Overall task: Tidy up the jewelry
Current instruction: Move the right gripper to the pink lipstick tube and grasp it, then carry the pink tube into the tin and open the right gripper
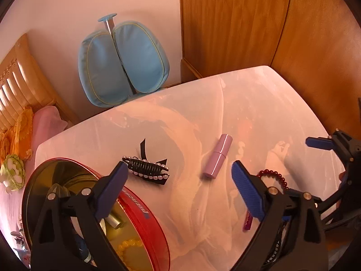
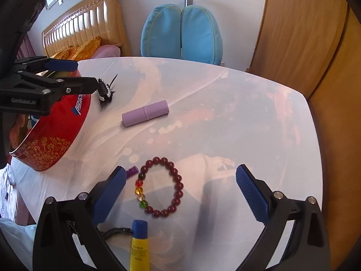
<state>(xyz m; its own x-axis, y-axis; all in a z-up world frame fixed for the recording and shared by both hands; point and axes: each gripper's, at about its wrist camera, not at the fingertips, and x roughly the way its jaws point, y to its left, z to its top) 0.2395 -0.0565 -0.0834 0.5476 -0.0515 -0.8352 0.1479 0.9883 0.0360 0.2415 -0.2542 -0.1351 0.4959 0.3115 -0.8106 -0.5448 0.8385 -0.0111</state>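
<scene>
**Both hand-held grippers apart and empty; bead bracelet on the surface, yellow beads in the tin**

Left hand-held gripper (image 1: 178, 185): jaws wide apart, nothing between the blue pads. It hangs over the near rim of the round red tin (image 1: 144, 223), angled down. In the right wrist view the same gripper shows at the left edge, above the tin (image 2: 56, 140).

Right hand-held gripper (image 2: 180, 192): jaws spread wide, nothing clamped. The dark red bead bracelet (image 2: 174, 188) lies flat on the surface (image 2: 248, 117) between the two pads, nearer the left one, touching neither as far as can be seen. One stretch of the bracelet carries green, yellow and red beads.

Tin contents (left wrist view): a strand of yellow beads (image 1: 127, 248) on the gold floor, and a silver cylinder (image 1: 115, 221) close to the wall. Other contents are hidden behind the gripper frame.

On the surface, outside the tin:
- black hair clip (image 1: 146, 169) with a pearl edging and a ribbon, just beside the tin rim
- pink lipstick tube (image 1: 217, 155), lying on its side, between the clip and the bracelet
- small purple item (image 2: 132, 171), partly behind the right gripper's left pad; cannot identify
- yellow tube with a blue cap (image 2: 139, 246), cap pointing toward the bracelet
- dark braided band (image 2: 115, 232), mostly hidden under the gripper

Background: blue chair back (image 2: 182, 33), bed headboard (image 2: 83, 27).
</scene>
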